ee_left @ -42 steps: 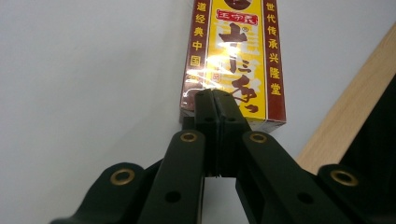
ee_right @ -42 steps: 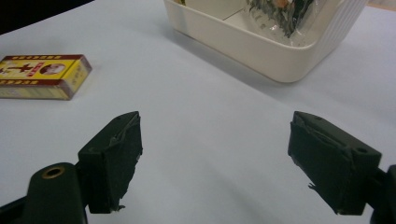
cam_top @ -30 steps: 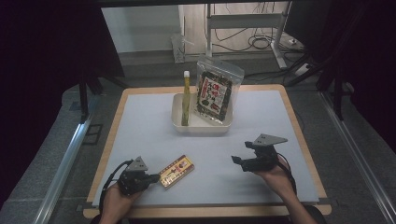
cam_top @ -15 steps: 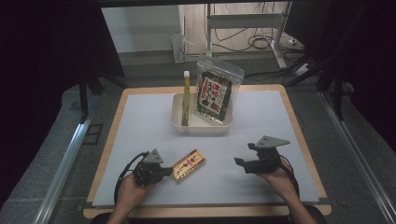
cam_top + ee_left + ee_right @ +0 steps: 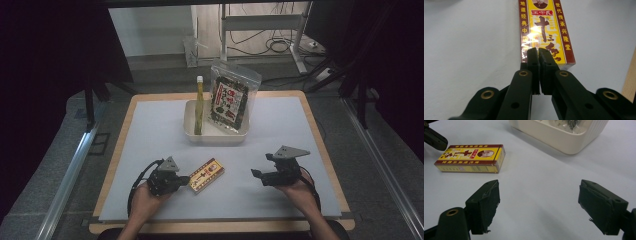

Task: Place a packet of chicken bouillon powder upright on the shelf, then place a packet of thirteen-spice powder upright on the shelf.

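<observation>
L gripper (image 5: pixel 539 53): jaws nearly together, nothing between, tips at near end of yellow-red box (image 5: pixel 544 30), over its top edge. Box flat on white mat (image 5: pixel 150 130), front-centre. R gripper (image 5: pixel 539 205): jaws wide, empty, well apart from box.

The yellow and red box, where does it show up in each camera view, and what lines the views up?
High view: the yellow and red box lies low centre, at the left claw.
Left gripper view: top centre, just beyond the shut tips.
Right gripper view: upper left, flat on the table.
Shared landmark: the white tray, also at the right gripper view's top.
</observation>
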Demonstrator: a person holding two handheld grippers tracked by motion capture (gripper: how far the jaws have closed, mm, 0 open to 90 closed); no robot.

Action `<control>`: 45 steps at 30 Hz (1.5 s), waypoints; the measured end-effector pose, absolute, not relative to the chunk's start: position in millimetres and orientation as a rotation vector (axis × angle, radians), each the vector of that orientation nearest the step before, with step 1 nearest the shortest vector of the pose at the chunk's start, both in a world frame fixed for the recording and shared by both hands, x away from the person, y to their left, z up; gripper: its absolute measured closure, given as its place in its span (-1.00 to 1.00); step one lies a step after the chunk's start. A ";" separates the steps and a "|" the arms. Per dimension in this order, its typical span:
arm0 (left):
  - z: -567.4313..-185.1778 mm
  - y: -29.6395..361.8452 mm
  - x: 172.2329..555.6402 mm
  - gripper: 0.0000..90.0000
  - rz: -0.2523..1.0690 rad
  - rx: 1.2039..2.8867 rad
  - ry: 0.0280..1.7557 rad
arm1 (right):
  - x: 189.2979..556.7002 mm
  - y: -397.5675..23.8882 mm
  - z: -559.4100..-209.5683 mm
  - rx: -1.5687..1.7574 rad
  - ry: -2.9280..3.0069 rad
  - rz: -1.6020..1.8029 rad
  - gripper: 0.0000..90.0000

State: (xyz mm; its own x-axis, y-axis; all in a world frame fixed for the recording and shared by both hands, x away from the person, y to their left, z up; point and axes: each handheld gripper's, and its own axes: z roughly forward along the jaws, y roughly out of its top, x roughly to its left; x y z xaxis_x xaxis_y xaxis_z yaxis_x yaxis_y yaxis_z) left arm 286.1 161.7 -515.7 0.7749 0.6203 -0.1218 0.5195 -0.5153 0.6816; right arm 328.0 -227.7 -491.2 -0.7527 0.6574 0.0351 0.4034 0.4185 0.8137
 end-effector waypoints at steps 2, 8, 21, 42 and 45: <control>-514.8 162.6 285.6 0.93 0.182 2.213 0.852 | 328.0 -227.9 -491.7 0.922 2.390 1.248 -0.61; -512.6 169.3 287.6 0.89 0.203 2.199 0.859 | 328.6 -227.8 -491.9 0.921 2.389 1.246 -0.61; -524.0 173.7 311.5 0.89 0.212 2.191 0.962 | 329.3 -227.7 -493.1 0.922 2.392 1.240 -0.61; -530.1 137.4 288.3 0.93 0.062 2.259 0.851 | 329.5 -229.2 -492.5 0.921 2.388 1.241 -0.61; -531.2 125.7 285.1 0.93 0.036 2.271 0.814 | 329.6 -229.0 -492.6 0.921 2.390 1.240 -0.61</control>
State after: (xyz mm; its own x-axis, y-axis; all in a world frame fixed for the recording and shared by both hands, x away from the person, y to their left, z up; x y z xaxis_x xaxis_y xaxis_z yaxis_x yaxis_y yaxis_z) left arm 285.1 125.7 -531.2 0.8007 0.5646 -0.2004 0.5449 -0.5472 0.6353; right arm 329.6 -229.0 -492.6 -0.7518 0.6586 0.0311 0.4046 0.4237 0.8104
